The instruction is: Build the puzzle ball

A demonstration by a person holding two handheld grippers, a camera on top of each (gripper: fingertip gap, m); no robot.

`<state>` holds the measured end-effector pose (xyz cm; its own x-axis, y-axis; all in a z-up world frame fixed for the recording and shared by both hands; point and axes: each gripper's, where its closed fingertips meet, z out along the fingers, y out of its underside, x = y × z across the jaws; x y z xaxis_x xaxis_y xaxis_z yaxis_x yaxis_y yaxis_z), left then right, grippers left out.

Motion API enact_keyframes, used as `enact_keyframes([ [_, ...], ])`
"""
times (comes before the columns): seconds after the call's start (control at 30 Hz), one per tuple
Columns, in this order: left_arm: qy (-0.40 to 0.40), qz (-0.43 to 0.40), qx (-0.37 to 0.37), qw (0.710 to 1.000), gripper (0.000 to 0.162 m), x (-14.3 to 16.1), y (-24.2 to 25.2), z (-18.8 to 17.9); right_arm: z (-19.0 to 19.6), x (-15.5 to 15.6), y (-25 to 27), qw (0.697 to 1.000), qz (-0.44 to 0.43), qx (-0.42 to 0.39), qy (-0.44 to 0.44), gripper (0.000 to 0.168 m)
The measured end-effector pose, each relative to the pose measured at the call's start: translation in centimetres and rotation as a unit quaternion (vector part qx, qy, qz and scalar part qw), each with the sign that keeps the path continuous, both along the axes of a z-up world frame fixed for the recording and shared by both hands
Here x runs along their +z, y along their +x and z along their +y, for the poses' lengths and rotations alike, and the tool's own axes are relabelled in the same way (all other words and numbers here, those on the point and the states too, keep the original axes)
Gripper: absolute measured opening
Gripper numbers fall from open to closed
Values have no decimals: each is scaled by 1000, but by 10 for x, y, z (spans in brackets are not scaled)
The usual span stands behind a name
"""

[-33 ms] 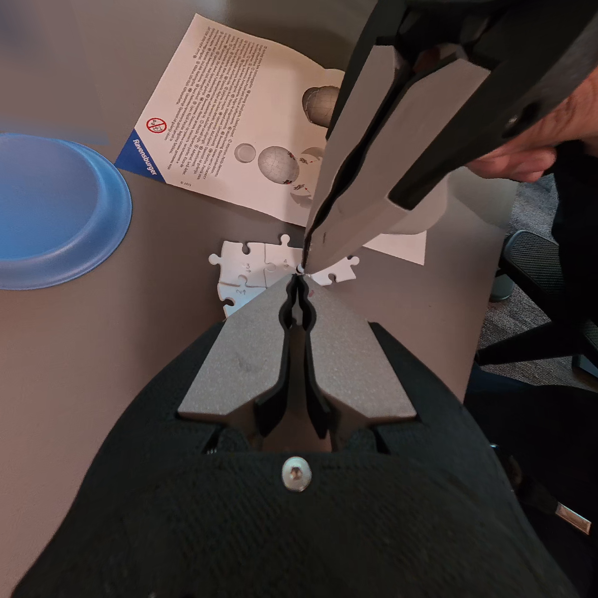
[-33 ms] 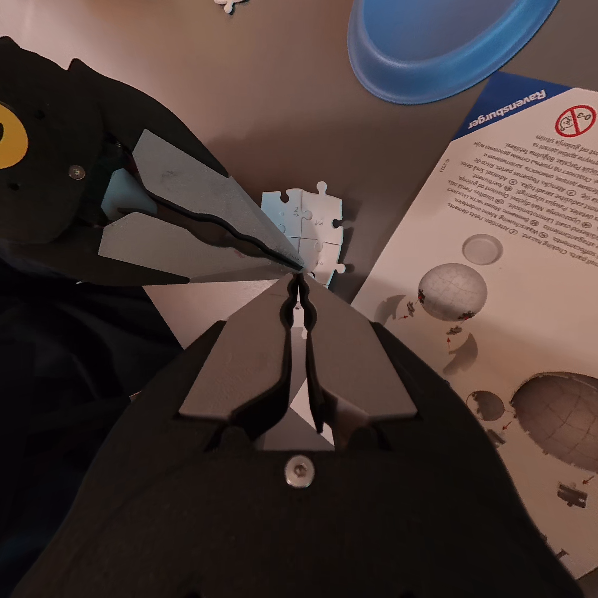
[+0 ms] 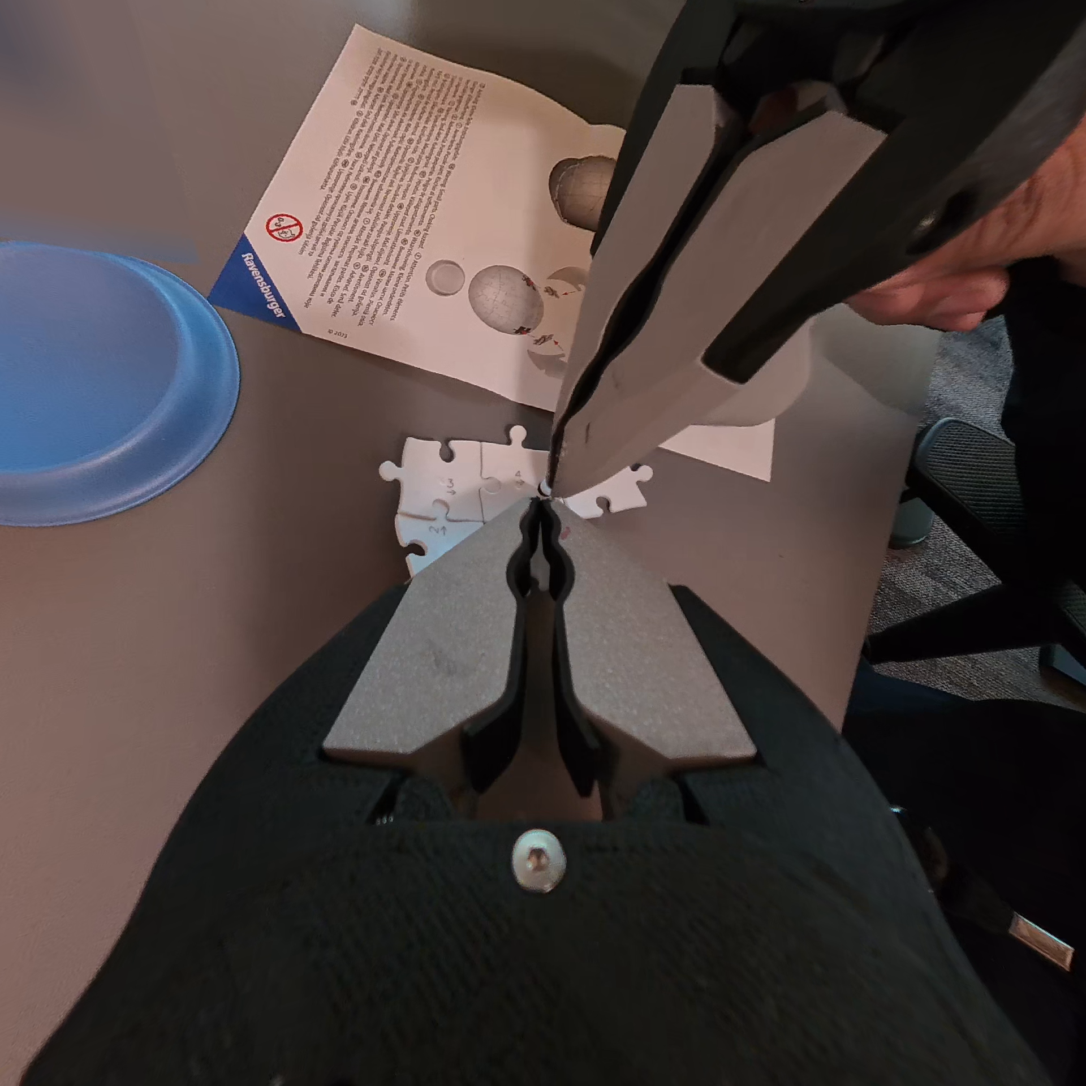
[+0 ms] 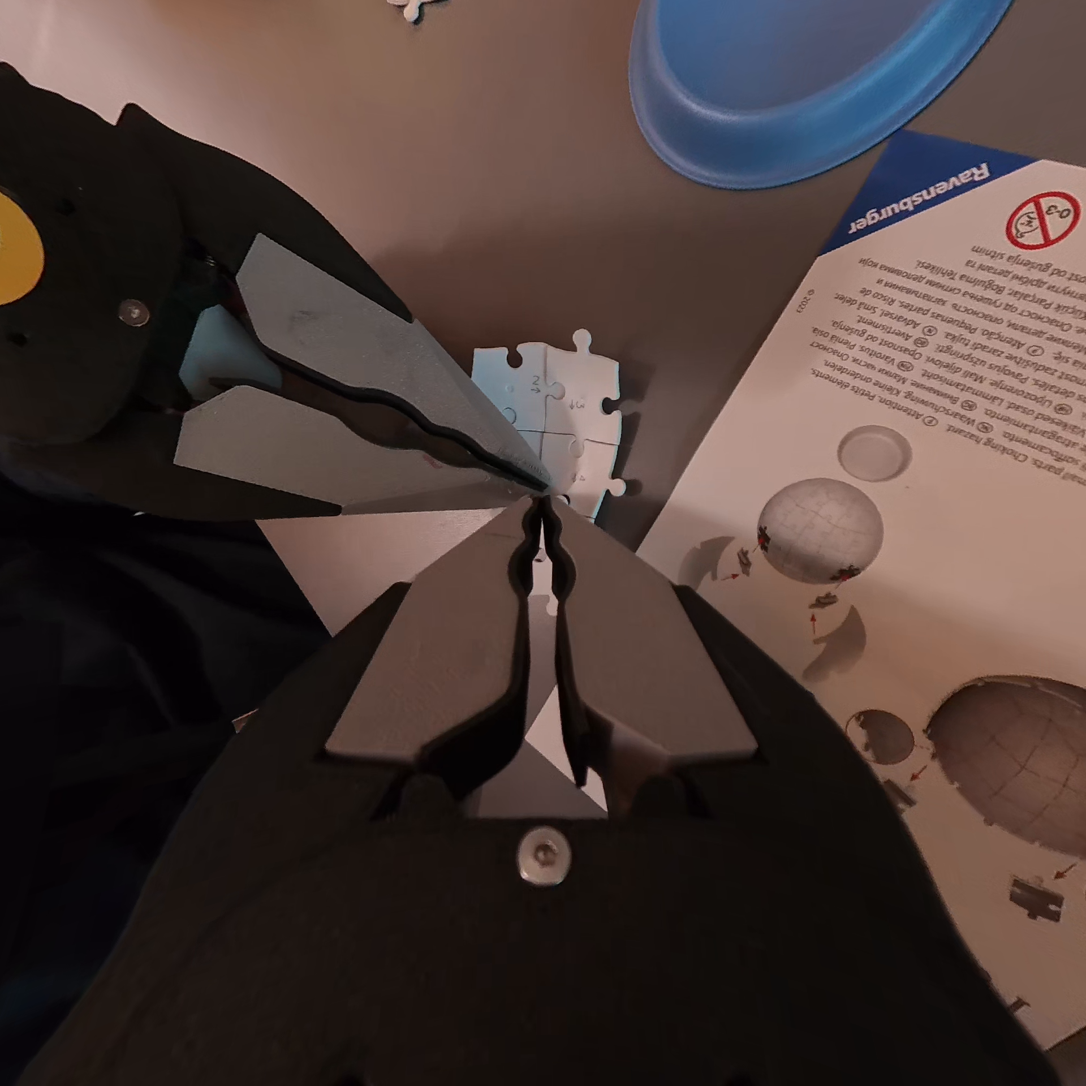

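A small patch of joined white puzzle pieces [image 3: 452, 488] lies on the brown table; it also shows in the right wrist view [image 4: 564, 399]. My left gripper [image 3: 539, 505] is shut, with its tips on the near right part of the patch. My right gripper [image 3: 552, 479] comes down from the upper right, also shut, and its tips meet the left tips at the same spot. In the right wrist view the right gripper [image 4: 540, 502] and the left gripper [image 4: 540, 485] touch tip to tip over the patch. I cannot tell whether either pinches a piece.
A blue round dish [image 3: 100, 382] stands left of the patch. A printed instruction sheet [image 3: 441, 205] lies behind it. One loose white piece [image 4: 411, 6] lies far off. A hand [image 3: 940, 282] holds the right gripper. The table edge and an office chair [image 3: 987, 529] are to the right. My left and right fingertips are right by each other. Left tips and right tips are each some 12 centimetres from the blue round dish [image 3: 100, 382].
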<state>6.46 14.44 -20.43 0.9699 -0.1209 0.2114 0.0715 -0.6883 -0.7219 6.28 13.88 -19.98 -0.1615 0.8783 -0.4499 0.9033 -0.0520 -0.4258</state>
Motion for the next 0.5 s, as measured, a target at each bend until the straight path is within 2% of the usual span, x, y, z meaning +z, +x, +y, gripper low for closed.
enact_keyframes([
  [0.5, 1, -1, 0, 1000, 0, 0, 0, 0, 3, -5, 0, 1000, -8, -6, 13, 0],
])
